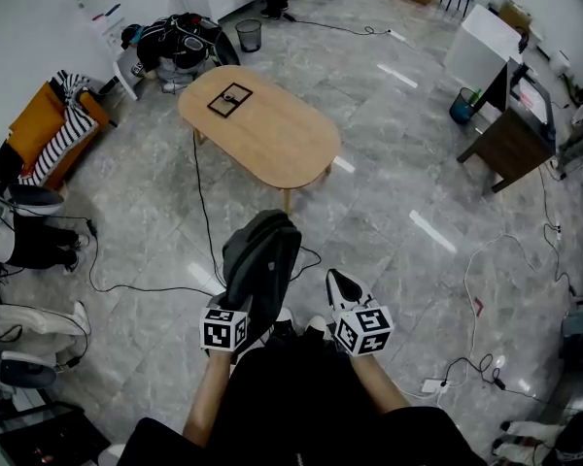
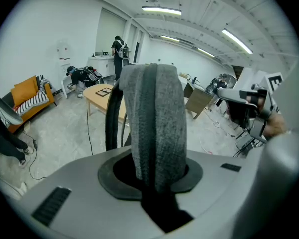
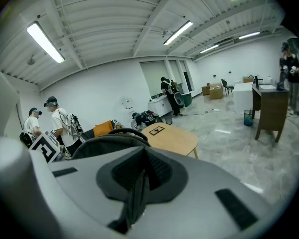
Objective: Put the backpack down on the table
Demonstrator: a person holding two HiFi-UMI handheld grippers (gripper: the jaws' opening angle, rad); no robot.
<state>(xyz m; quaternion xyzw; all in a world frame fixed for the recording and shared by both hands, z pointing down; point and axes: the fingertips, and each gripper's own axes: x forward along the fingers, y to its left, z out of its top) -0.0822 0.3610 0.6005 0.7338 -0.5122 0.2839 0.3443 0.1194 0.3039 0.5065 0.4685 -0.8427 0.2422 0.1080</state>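
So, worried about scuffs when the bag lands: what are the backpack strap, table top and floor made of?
Backpack strap: grey woven fabric, matte; coarse weave shows.
Table top: light wood or wood-look laminate, smooth; pale even tan.
Floor: likely polished marbled grey tile; glossy, reflects ceiling lights.

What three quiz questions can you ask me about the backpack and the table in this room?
1. True or false: the backpack already lies on the wooden table.
2. What grips the backpack's grey strap? A: the left gripper, with its jaws closed on it. B: a bare hand. C: a hook on the wall.
3. How many things lie on the table top?

Key: 1 false, it hangs above the floor. 2 A. 3 one, a black-edged square.
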